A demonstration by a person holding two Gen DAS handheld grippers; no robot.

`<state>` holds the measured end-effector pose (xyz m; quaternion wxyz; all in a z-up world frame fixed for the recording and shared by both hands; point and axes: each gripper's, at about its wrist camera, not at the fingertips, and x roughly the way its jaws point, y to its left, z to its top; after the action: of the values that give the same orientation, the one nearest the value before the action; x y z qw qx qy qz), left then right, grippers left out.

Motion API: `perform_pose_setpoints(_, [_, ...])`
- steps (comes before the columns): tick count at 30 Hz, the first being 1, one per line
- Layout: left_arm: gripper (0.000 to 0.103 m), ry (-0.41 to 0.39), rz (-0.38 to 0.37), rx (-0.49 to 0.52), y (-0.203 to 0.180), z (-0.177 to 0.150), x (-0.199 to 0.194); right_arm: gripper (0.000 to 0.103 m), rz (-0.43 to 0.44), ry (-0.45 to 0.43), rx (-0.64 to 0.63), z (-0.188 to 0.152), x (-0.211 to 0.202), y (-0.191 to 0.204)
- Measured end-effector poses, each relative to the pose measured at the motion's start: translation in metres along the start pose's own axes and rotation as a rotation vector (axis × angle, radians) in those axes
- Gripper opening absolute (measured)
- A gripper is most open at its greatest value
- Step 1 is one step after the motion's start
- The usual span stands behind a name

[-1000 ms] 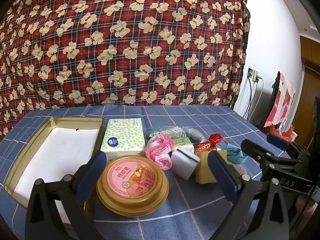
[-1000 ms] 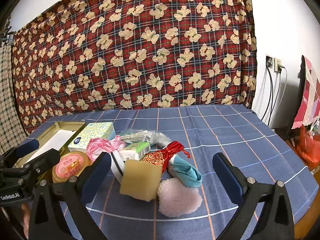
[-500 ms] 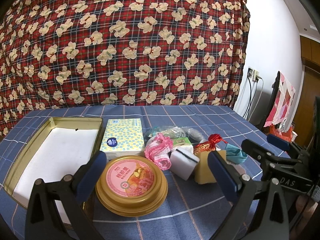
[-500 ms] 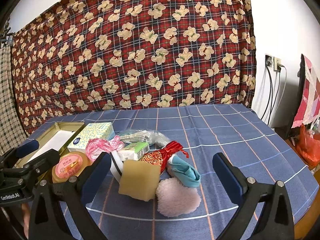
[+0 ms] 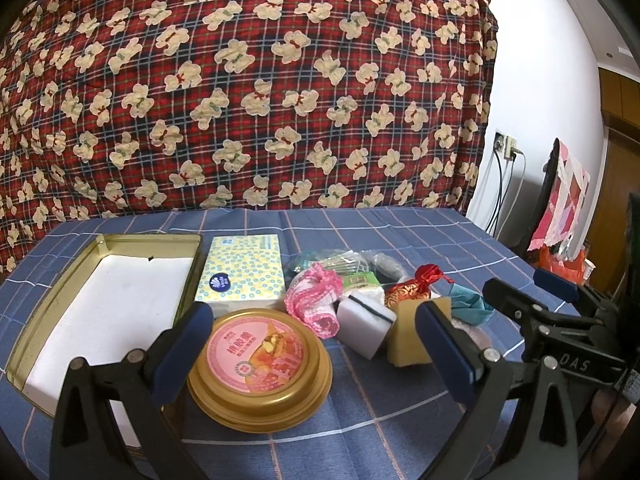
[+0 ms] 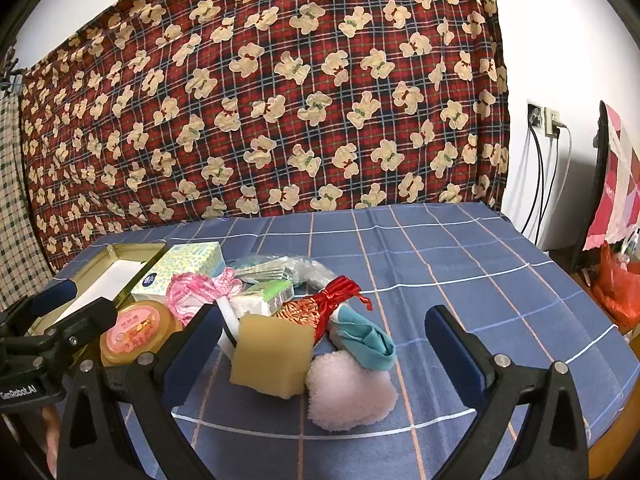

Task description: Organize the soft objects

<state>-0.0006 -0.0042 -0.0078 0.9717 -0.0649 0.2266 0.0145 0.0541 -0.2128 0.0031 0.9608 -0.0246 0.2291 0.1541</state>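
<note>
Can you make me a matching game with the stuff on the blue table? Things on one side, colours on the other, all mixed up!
Things:
1. sponge block
2. fluffy puff
3. drawstring pouch
4. folded cloth

Colours:
A. teal
B. red and gold
C. yellow
D. pale pink

Pairs: 1-C, 2-D, 3-B, 4-A

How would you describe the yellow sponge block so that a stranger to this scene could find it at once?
Start at the open gold tin on the blue checked tablecloth and move right to the heap of soft items. At its front, the yellow sponge block leans beside the fluffy pink puff. It alone is a plain, mustard-yellow, square-edged slab.
</note>
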Motion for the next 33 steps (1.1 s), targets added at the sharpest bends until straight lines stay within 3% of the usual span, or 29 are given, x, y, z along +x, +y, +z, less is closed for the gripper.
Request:
perform_pose_setpoints(20, [0.103,0.029,-0.011,0.064,-0.039,-0.015,0.023,0.102,-0.053,0.003,0.099,-0.017,0.004,-0.06])
perform_pose_setpoints(29, [0.102,0.035,-0.031,0.128,-0.068,-0.022,0.042,0.102,-0.014,0.071,0.065,-0.014,0.043,-0.068])
perform_pose_setpoints(33, [0.102,0.046,-0.029,0.159,-0.079,-0.023,0.052,0.093,0.032,0.108,0.034,-0.014,0.056,-0.064])
